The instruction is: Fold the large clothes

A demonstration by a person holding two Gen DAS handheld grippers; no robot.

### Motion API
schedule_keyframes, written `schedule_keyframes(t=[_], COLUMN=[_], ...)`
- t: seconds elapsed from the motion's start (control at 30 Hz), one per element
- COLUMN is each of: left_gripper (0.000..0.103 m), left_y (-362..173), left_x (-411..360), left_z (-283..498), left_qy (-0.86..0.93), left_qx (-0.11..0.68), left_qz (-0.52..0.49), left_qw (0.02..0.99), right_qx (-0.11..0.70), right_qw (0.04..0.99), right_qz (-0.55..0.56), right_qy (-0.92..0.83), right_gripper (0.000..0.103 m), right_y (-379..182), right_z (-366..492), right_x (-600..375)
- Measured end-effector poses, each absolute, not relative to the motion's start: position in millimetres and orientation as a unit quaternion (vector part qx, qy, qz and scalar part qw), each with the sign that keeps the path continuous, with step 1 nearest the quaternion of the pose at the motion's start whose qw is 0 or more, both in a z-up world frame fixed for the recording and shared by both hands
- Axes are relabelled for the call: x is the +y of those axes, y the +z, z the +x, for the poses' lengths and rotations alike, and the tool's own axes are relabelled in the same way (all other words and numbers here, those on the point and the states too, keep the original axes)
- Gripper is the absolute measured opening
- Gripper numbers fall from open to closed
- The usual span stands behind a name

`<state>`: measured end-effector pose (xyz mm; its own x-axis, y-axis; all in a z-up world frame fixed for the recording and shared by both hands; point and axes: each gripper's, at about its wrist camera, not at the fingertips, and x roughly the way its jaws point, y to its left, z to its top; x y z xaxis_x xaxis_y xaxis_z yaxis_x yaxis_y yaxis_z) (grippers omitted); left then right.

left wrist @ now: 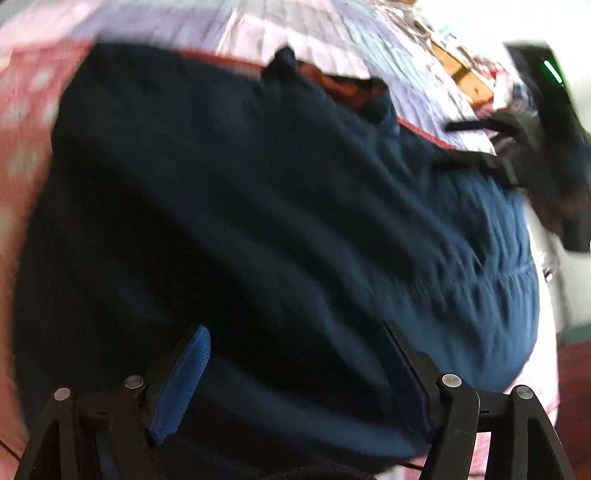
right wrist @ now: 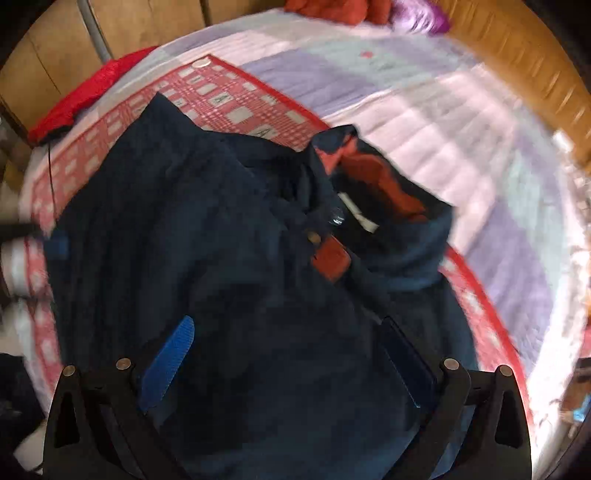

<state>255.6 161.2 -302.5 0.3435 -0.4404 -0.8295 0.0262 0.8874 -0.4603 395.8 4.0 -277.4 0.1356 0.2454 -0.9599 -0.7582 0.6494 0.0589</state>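
A large dark navy jacket (right wrist: 207, 236) with an orange lining at its collar (right wrist: 373, 177) lies spread on a red checked mat (right wrist: 221, 96) on a bed. The right gripper (right wrist: 288, 320) hangs over the jacket's lower part, open, with its blue pads wide apart and nothing pinched between them. In the blurred left wrist view the same jacket (left wrist: 229, 206) fills the picture. The left gripper (left wrist: 293, 326) is open above the cloth, gripping none of it. The right gripper's black body (left wrist: 546, 147) shows at the upper right of that view.
A pastel striped quilt (right wrist: 406, 96) covers the bed around the mat. A red cloth (right wrist: 85, 92) lies at the far left corner by wooden cupboard doors (right wrist: 48, 51). Orange-red (right wrist: 332, 7) and purple (right wrist: 421, 16) fabrics sit near a wooden headboard (right wrist: 517, 59).
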Motion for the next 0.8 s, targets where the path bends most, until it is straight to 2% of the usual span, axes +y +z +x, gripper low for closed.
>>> schedule_keyframes(t=[0.07,0.2,0.3,0.33,0.37,0.4,0.43,0.47,0.5,0.53,0.63,0.8], left_gripper=[0.078,0.082,0.084,0.084,0.084,0.084,0.084,0.085,0.085,0.085,0.085,0.085], left_y=[-311,-313,-313,-313,-314,-314,-314,-316,-316,-316,-314,-308], left_x=[155,141,143,144,146,147,147,150,149,148,148,150], left_z=[244,238,239,240,242,243,242,239,238,238,235,244], left_qy=[-0.134,-0.137,-0.151,-0.154,-0.157,-0.158,-0.159,-0.159,-0.158,-0.157,-0.153,-0.152], left_qx=[0.546,0.535,0.538,0.537,0.536,0.534,0.532,0.530,0.529,0.527,0.523,0.515], left_qz=[-0.208,-0.180,-0.174,-0.177,-0.180,-0.183,-0.184,-0.184,-0.182,-0.180,-0.174,-0.183], left_qw=[0.801,0.814,0.811,0.810,0.810,0.810,0.811,0.812,0.814,0.816,0.820,0.823], right_qx=[0.583,0.628,0.655,0.649,0.639,0.633,0.623,0.613,0.607,0.599,0.567,0.497], right_qw=[0.686,0.634,0.625,0.629,0.633,0.638,0.648,0.657,0.666,0.675,0.712,0.774], right_qz=[-0.240,-0.254,-0.205,-0.197,-0.187,-0.187,-0.193,-0.195,-0.195,-0.198,-0.213,-0.263], right_qy=[0.363,0.373,0.373,0.380,0.394,0.395,0.393,0.393,0.388,0.383,0.356,0.289], right_gripper=[0.103,0.103,0.102,0.090,0.072,0.068,0.059,0.043,0.037,0.024,0.015,0.012], right_y=[-293,-322,-337,-336,-333,-331,-327,-322,-317,-312,-293,-273], right_z=[412,420,424,420,414,410,404,397,393,389,377,379], right_x=[13,17,15,13,12,12,11,9,6,3,1,10])
